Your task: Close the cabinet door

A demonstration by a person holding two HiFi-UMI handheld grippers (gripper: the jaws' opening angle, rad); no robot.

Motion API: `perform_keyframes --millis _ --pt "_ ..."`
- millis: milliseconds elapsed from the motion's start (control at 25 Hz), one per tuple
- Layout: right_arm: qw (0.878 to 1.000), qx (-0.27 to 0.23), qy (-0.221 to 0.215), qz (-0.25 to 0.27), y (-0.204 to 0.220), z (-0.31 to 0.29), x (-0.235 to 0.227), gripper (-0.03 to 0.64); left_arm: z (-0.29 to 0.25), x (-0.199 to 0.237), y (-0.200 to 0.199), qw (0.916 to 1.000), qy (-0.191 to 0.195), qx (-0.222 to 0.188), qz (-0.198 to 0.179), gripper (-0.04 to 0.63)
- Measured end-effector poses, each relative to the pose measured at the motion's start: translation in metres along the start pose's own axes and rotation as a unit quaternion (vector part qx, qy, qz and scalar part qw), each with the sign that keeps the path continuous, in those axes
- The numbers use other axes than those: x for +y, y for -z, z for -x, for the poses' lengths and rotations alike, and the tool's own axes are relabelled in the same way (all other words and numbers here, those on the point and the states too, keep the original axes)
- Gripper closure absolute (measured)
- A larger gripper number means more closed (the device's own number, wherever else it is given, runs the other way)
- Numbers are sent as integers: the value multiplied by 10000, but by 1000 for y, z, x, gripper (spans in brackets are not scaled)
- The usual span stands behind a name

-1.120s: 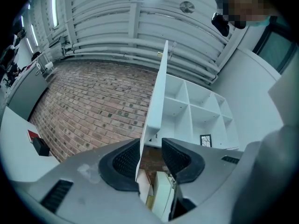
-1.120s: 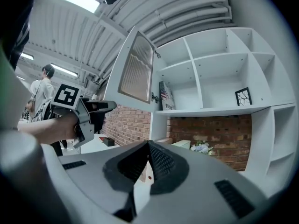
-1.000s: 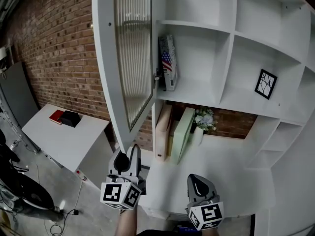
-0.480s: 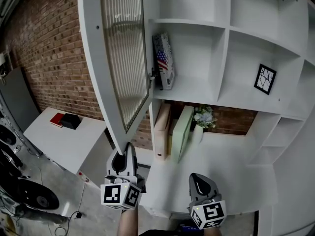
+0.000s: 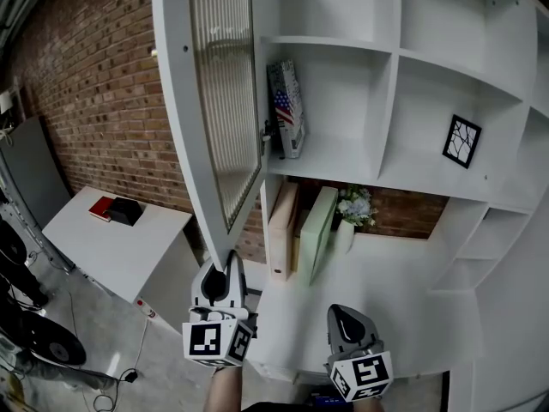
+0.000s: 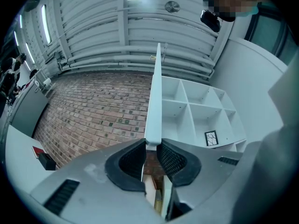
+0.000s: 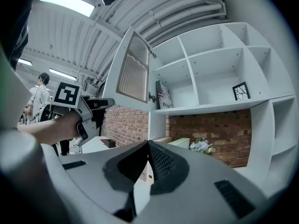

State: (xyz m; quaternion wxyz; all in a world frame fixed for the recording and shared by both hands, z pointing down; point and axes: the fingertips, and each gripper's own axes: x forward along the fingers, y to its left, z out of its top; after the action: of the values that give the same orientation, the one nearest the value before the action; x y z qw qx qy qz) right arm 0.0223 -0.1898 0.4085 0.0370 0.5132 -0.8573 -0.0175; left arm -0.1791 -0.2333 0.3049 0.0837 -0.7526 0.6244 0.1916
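The cabinet door (image 5: 225, 101), white-framed with ribbed glass, stands swung open to the left of the white shelf unit (image 5: 390, 54). My left gripper (image 5: 229, 263) points up at the door's lower corner. In the left gripper view the door's thin bottom edge (image 6: 154, 106) sits between the black pads, and my left gripper (image 6: 151, 148) has just been closing and is shut on it. My right gripper (image 5: 341, 318) hangs low over the desk surface. Its jaws (image 7: 148, 146) meet with nothing between them. The right gripper view also shows the door (image 7: 133, 69) and the left gripper (image 7: 96, 104) under it.
The cabinet holds a flag-printed book (image 5: 290, 110) and a small black picture frame (image 5: 463, 144). Below stand binders (image 5: 300, 230) and a flower pot (image 5: 354, 209) on the white desk (image 5: 403, 307). A low white table (image 5: 111, 243) and a brick wall (image 5: 94, 84) lie to the left. A person (image 7: 41, 97) stands far off.
The left jaws have narrowed onto the door's bottom edge. The head view shifted slightly; the door and right gripper have hardly moved.
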Motion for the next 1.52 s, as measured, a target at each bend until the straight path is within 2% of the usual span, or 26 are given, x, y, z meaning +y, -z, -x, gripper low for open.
perform_keyframes --millis 240,400,1040,1520 --pt "10000 37 -24 -7 2 4 2 615 0 -15 4 9996 69 259 -114 535" --pt "10000 61 -32 0 3 6 3 615 -2 -24 0 9993 200 117 -287 532" --pt "10000 73 -19 38 3 11 0 615 -5 -62 4 9967 612 255 -461 508" --pt "9998 113 108 -131 10 17 -15 615 -11 -99 13 9921 1060 358 -563 471"
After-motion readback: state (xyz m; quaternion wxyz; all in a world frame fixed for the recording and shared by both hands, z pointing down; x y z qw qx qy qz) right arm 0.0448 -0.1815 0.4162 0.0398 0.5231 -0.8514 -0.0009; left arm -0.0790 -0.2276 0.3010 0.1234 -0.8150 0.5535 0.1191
